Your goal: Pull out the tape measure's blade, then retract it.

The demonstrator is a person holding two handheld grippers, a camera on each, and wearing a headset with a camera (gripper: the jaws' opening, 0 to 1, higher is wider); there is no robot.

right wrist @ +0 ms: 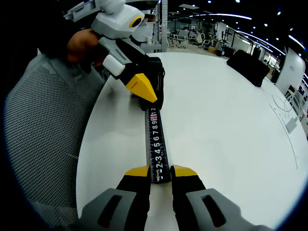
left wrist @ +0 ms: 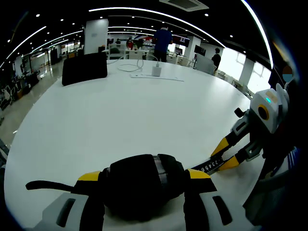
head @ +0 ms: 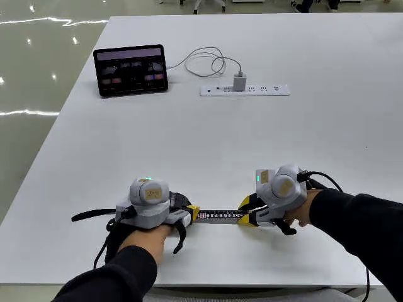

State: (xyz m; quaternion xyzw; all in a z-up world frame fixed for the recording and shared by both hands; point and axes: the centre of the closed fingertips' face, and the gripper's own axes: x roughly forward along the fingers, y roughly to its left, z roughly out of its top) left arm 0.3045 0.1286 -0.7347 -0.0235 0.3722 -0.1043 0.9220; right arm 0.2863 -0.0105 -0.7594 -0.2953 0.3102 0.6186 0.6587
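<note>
- The left gripper (head: 187, 214) is clamping the black tape measure (left wrist: 142, 187) between its jaws, by the near edge of the table (head: 264, 138).
- The right gripper (right wrist: 160, 173) is pinching the tip of the blade (right wrist: 157, 134), its jaws closed on it.
- The blade is lying flat, stretching from left to right between the two grippers.
- A tablet (head: 131, 69) and a power strip (head: 245, 90) are sitting on the far side.
</note>
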